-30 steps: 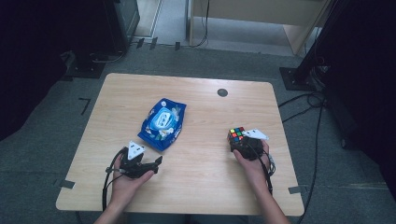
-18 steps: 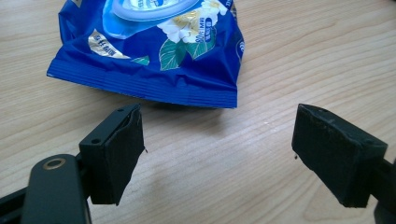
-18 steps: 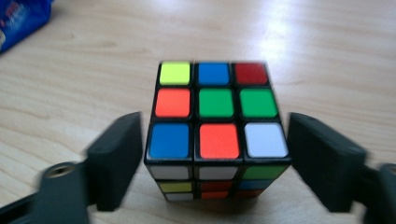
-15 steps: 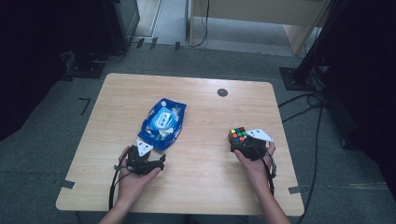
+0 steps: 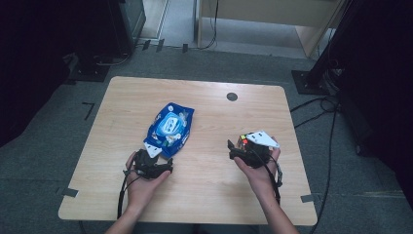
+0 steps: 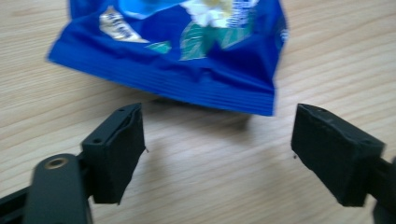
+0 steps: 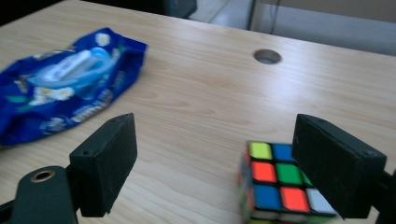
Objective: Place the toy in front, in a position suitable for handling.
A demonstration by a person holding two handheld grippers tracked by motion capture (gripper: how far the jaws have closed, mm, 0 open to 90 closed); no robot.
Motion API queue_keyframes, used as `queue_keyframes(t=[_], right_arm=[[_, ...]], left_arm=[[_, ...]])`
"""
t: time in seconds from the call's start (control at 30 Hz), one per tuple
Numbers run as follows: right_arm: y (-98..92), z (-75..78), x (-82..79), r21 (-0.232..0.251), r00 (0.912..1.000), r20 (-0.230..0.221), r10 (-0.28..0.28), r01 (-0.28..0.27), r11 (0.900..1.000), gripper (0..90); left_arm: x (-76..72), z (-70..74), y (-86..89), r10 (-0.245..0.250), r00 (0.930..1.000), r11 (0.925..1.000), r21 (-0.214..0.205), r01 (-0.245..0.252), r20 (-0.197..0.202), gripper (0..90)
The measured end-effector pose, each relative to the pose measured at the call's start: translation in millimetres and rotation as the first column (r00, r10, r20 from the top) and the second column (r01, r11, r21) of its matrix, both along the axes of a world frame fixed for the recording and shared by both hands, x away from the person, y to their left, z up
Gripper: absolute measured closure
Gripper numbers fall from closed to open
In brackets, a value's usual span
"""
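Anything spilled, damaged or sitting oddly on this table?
Nothing stands out. The blue wipes pack lies flat, sealed and slightly diagonal; the puzzle cube sits upright on the table. Both tongs, left and right, are open and hold nothing.

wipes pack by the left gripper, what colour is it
Deep blue wipes pack with white flowers and a pale blue lid; the right gripper view shows it best.

Black grippers (image 5: 152,163) – grey three-cornered top plates, trailing black cables, square matte pads (image 6: 119,158).
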State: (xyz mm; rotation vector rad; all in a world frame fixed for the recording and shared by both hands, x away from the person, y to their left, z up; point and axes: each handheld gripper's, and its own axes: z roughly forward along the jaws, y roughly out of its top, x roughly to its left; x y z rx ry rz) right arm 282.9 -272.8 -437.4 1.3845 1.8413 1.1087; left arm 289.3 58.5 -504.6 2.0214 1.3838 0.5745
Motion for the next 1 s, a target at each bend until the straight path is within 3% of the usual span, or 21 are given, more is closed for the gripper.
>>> queue_keyframes(t=[0.13, 0.43, 0.8, 1.0], right_arm=[[25.7, 2.3, 3.1, -0.007, 0.9978, -0.002, 0.066, -0.066, 0.9978, 18.9], [77.1, -13.5, 18.8, -0.008, 0.9864, -0.049, 0.157, -0.158, 0.9875, 34.5], [117.0, -41.6, 35.1, -0.025, 0.9712, -0.126, 0.202, -0.207, 0.978, 42.0], [123.4, -46.8, 35.8, -0.029, 0.9659, -0.139, 0.218, -0.224, 0.9741, 44.1]], left_arm=[[2.7, -0.3, 11.4, 0.024, 0.9997, 0.9996, -0.017, -0.024, -0.004, 20.2], [5.7, -0.3, 26.5, 0.034, 0.9994, 0.9979, -0.055, -0.033, 0.009, 28.0], [5.4, -0.8, 17.9, -0.023, 0.9993, 0.9987, -0.046, 0.024, 0.03, 33.4], [10.0, -2.3, 21.3, -0.039, 0.999, 0.997, -0.067, 0.04, 0.022, 54.1]])
